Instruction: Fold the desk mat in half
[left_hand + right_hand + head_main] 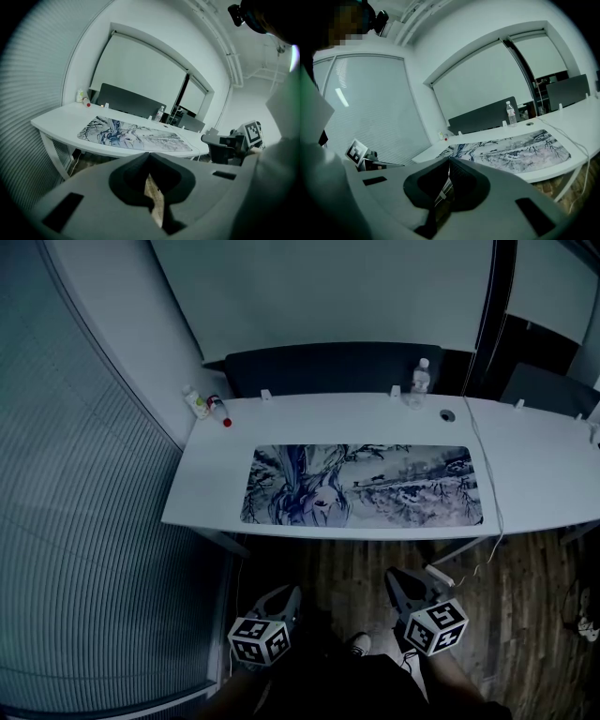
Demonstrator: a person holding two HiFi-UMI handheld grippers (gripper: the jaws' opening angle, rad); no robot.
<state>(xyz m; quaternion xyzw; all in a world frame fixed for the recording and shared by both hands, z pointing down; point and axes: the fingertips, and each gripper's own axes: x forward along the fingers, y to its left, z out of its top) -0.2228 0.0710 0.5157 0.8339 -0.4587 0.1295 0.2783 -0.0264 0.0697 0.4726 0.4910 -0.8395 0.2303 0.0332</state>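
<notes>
No words, numbers or brand names can be read. Only black-and-white square markers are seen at six o'clock, on the cube [260, 640] of the left gripper [286, 596] and that of the right gripper [401, 579]. The label on the bottle [420, 381] at one o'clock is too small to be read.

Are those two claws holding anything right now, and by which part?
Nothing is held. The left gripper and right gripper are both shut and empty, short of the desk, and the mat lies flat, untouched.
</notes>
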